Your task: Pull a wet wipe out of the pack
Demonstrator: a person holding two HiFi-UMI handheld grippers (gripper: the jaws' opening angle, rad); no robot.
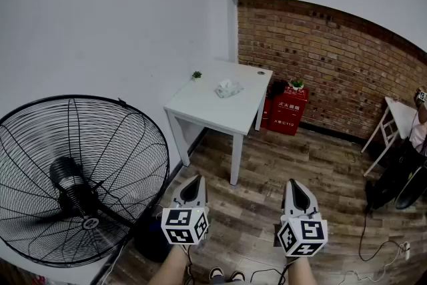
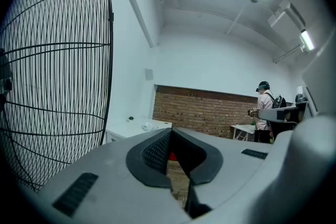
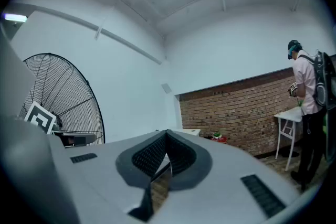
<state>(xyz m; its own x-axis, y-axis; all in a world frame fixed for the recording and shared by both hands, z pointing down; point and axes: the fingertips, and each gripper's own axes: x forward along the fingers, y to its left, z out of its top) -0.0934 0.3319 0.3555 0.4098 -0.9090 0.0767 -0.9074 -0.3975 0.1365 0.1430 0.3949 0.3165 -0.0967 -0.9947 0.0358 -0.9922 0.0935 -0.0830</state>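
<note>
Head view: I hold the left gripper [image 1: 193, 179] and the right gripper [image 1: 293, 183] low over the wood floor [image 1: 313, 170], well apart from the white table [image 1: 220, 113]. The wet wipe pack [image 1: 228, 88] lies on that table near its middle, with a white bit puffed up at its top. It's too small to tell more.

Left gripper view: the left gripper's [image 2: 170, 131] jaw tips meet, with nothing between them. The pack [image 2: 148, 126] is tiny beyond them and the fan [image 2: 58, 71] fills the left side.

Right gripper view: the right gripper's [image 3: 167, 132] tips also meet, empty, and the pack is not visible.

Only the 2 gripper views show a person [image 3: 307, 89] standing by the brick wall [image 3: 236, 107].

The red box [image 1: 285, 110] stands beside the table with 1 small plant [image 1: 297, 83] on top. I can't tell its contents.
</note>
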